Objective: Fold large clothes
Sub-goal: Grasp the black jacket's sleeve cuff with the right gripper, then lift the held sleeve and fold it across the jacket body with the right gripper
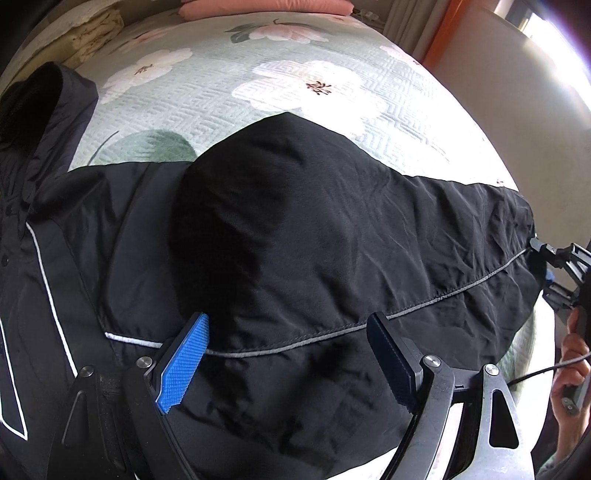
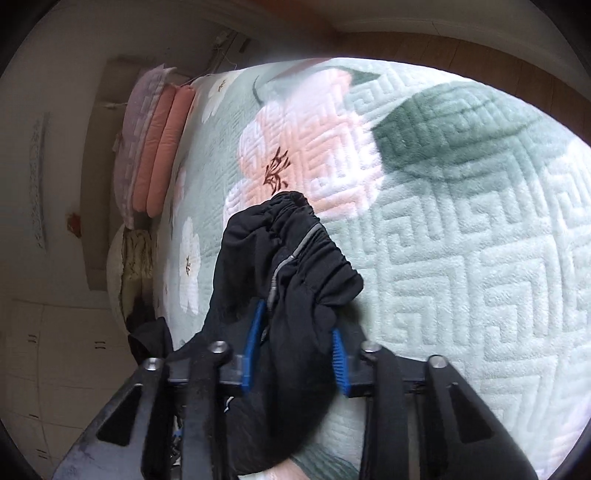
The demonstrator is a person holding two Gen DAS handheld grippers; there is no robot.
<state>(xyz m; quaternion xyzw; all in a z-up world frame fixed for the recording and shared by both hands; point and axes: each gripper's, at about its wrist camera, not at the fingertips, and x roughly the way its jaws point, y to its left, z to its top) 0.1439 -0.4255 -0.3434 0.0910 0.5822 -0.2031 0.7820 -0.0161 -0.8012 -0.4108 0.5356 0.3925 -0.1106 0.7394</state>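
Observation:
A large black jacket [image 1: 314,236] with thin white and grey piping lies spread across the green floral bedspread [image 1: 207,99]. Its sleeve runs to the right. My left gripper [image 1: 288,332] is open, its blue-padded fingers [image 1: 184,362] wide apart just over the sleeve near the shoulder seam. My right gripper [image 2: 297,343] is shut on the sleeve's gathered elastic cuff [image 2: 303,243] and holds it above the bedspread [image 2: 461,240]. The right gripper also shows at the right edge of the left wrist view [image 1: 554,273], at the sleeve end.
Pink pillows [image 2: 162,151] and a purple quilted cushion [image 2: 138,122] sit at the head of the bed. A folded yellowish blanket [image 1: 92,33] lies at the far left corner. The bed's right edge meets a pale wall [image 1: 517,74]. Wooden floor [image 2: 461,48] shows beyond the bed.

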